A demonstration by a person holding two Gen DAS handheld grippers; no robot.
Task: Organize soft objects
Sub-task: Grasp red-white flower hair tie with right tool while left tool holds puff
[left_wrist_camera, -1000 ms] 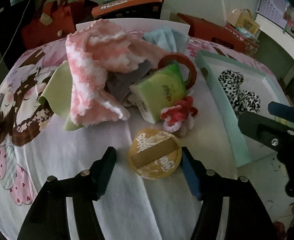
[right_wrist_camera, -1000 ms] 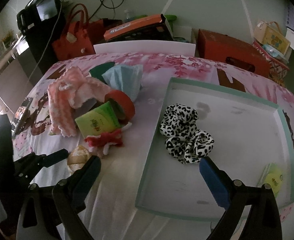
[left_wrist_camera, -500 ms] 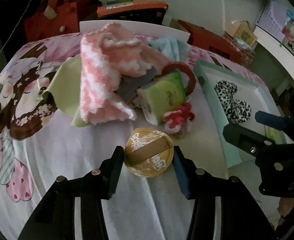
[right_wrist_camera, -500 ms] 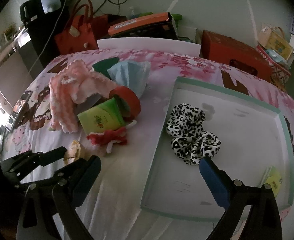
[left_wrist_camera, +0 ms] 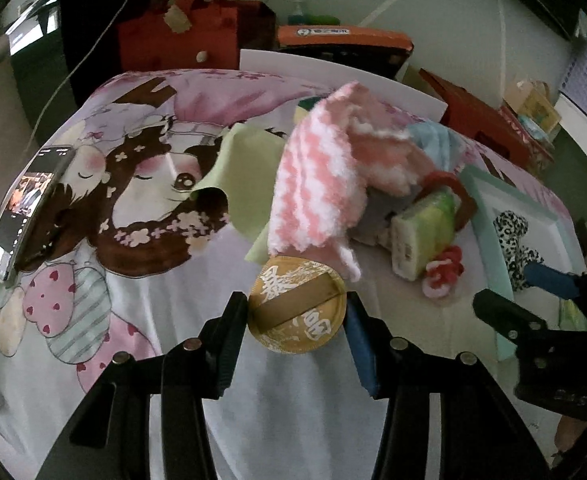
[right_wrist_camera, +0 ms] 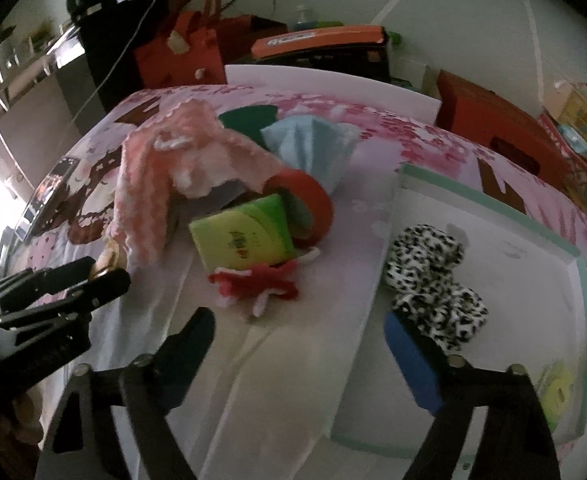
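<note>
Cartoon bedsheet [left_wrist_camera: 133,300], teal tray [right_wrist_camera: 493,204] holding leopard scrunchie [right_wrist_camera: 433,280]

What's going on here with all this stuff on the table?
A person is sorting soft things with a handheld gripper in each hand. The left gripper is shut on a round gold puff beside the pile with the pink and white knit cloth. The right gripper, empty, jaws just narrowing, hangs near the red and white scrunchie. A leopard-print scrunchie already lies in the mint-edged tray.

The pink-and-white knitted cloth [left_wrist_camera: 317,176] covers most of the grey item [left_wrist_camera: 377,212] beneath; its kind stays unclear.
</note>
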